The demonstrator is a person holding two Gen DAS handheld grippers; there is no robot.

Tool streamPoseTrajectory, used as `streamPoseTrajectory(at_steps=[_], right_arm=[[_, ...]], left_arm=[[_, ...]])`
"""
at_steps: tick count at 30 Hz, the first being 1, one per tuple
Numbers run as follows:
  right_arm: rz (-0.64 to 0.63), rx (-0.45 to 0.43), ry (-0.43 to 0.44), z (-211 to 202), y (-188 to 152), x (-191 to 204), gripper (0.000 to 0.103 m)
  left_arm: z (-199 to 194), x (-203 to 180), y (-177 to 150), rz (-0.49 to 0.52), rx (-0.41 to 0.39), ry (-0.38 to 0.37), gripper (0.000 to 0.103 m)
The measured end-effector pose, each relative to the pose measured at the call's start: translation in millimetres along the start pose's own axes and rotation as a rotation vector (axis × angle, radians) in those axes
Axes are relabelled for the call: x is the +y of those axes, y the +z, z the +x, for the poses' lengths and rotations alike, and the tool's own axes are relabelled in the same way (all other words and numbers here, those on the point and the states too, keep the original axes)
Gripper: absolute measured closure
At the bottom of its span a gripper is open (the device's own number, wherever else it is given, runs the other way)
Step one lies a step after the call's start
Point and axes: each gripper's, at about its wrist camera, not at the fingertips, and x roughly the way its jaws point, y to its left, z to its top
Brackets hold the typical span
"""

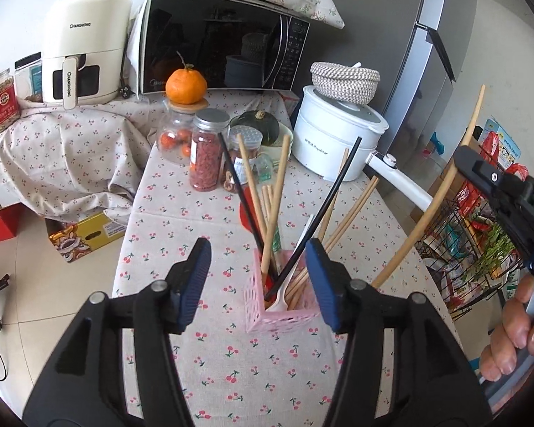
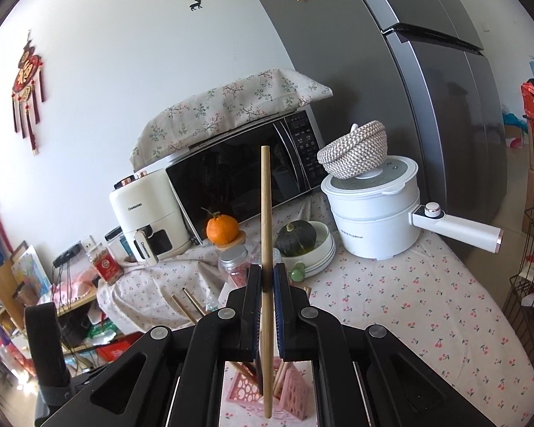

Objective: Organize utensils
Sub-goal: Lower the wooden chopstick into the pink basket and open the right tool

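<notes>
Blue pads line the left gripper (image 1: 258,277), whose jaws stand wide apart and hold nothing, hovering over a pink basket (image 1: 279,315) on the cherry-print cloth (image 1: 231,373). At 3 o'clock of that view the right gripper (image 2: 267,283) shows as a black body with the person's hand (image 1: 516,331) around its handle. Seen from its own camera, the right gripper is clamped narrow on a wooden chopstick (image 2: 266,213), which runs upright between the pads, its top toward 12 o'clock and its lower end hanging over the basket at 6 o'clock. From the left camera the same stick slants from the right gripper down toward the basket, its tip hidden behind the near finger.

Inside the basket stand more wooden chopsticks (image 1: 277,192), two black chopsticks (image 1: 325,210) crossing each other, and a white spoon (image 1: 284,293), all leaning outward. Something red sits in there too; what it is cannot be told.

Beyond the basket, toward 12 o'clock, a jar of red berries (image 1: 208,153) stands near a glass jar (image 1: 174,135) with an orange (image 1: 186,85) on its lid. A dark squash (image 1: 261,126) rests in a bowl just beside them. At 1 o'clock a white pot (image 1: 334,135) carries a woven basket (image 1: 344,80) on its lid. Behind these are a microwave (image 1: 228,42) and, at 11 o'clock, an air fryer (image 1: 85,49)
</notes>
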Motion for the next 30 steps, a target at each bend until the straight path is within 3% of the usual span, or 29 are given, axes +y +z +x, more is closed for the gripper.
streamPoseTrajectory(at_steps=[8,19,21,26,30], right_arm=[[-0.083,-0.058,-0.058,19.6,-8.1,18.9,0.096],[-0.140,0.056,-0.060,43.6,-34.5,24.2,0.096],[-0.129,0.066,-0.052,40.8,-33.6,20.3,0.091],[-0.092,0.059,-0.046,21.5,-26.4,7.5,0.057],[-0.073,0.085,-0.074,4.9,-23.0,-6.6,0.048]], left_arm=[[5.0,14.0,-8.8,-0.010,0.074,0.017,0.042],[13.3,19.7,-10.6,-0.009,0.118,0.031,0.039],[13.3,19.0,-11.6,-0.007,0.120,0.030,0.037],[12.2,16.3,-14.6,0.006,0.122,0.039,0.028],[11.2,14.3,-18.6,0.005,0.140,0.036,0.022]])
